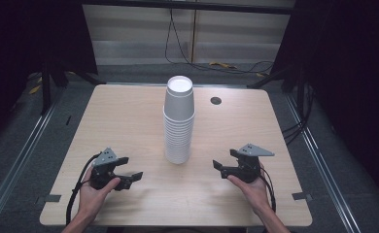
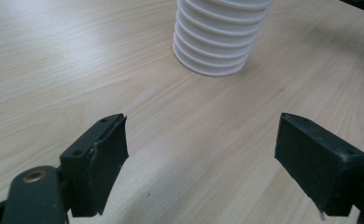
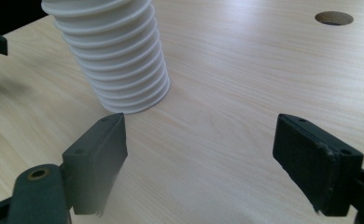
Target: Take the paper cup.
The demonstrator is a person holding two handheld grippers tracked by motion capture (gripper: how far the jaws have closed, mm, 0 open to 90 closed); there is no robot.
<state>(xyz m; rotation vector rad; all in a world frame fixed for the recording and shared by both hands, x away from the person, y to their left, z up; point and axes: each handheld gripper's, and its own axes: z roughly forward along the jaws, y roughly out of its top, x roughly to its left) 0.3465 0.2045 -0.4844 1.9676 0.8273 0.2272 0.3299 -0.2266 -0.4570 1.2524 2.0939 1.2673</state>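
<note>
High view: cup stack upside-down between two gaping claws.

The person's bare forearms are showing no sleeves. Each hand is gripping a black two-jaw tool, left tool and right tool, each wearing a grey three-cornered plate, trailing a black cable, showing small screws on flat rectangular jaws.

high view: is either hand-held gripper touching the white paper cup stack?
No: the left hand-held gripper and the right hand-held gripper both sit open on the light wooden table, apart from the tall stack of white paper cups.
</note>
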